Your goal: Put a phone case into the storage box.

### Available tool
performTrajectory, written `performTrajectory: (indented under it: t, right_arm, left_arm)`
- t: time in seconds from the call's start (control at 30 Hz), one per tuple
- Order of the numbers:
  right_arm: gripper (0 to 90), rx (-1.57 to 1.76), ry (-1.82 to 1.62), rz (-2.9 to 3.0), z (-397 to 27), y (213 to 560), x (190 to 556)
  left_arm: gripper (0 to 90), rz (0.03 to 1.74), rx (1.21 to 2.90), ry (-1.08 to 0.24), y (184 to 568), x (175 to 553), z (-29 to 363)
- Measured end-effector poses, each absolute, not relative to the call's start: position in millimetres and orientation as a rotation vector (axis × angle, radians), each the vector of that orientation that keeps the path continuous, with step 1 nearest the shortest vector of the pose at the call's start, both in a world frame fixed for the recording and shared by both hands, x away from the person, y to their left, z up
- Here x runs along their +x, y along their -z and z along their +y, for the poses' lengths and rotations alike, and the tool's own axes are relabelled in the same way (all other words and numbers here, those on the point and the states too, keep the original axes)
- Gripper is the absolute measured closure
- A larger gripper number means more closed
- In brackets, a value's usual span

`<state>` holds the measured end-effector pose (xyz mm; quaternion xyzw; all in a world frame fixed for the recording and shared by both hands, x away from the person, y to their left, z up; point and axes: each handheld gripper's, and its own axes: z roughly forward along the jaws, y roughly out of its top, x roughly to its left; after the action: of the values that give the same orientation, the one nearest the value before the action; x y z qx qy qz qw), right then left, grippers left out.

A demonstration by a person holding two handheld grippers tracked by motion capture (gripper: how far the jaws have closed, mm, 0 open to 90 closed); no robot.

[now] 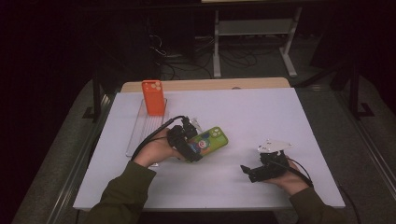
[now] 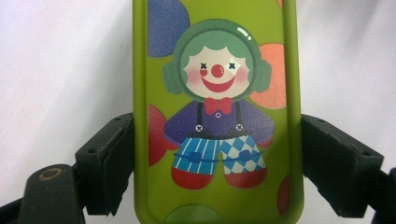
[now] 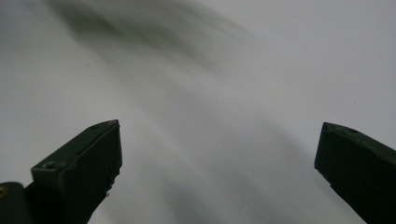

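1. Phone case (image 2: pixel 215 116), green with a clown print, sits clamped by its long edges in my left claw (image 1: pixel 194 148), apparently just above the bench (image 1: pixel 280 116). I judge the biggest risk is a slip: only its lower end lies between the pads, so a twist could lever it free.
2. Orange case (image 1: pixel 153 98) stands upright in the clear rack (image 1: pixel 140 133) beyond that claw; swinging the green one over carelessly could topple it.
3. Right claw (image 1: pixel 252 171) rests open and empty, to the right of the left claw; small hazard unless I bump it.
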<state>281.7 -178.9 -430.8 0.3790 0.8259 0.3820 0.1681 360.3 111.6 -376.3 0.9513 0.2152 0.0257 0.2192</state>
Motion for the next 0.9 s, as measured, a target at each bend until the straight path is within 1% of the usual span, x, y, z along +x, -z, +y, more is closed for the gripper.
performTrajectory:
  t: [0.63,0.9]
  right_arm:
    - [0.2,1.035,-1.110,2.306,-155,424,311]
    - [0.2,0.926,-1.086,2.256,-144,419,322]
  left_arm:
    - [16.3,0.612,2.622,-0.064,378,363,115]
    - [16.3,0.641,2.592,-0.058,378,364,119]
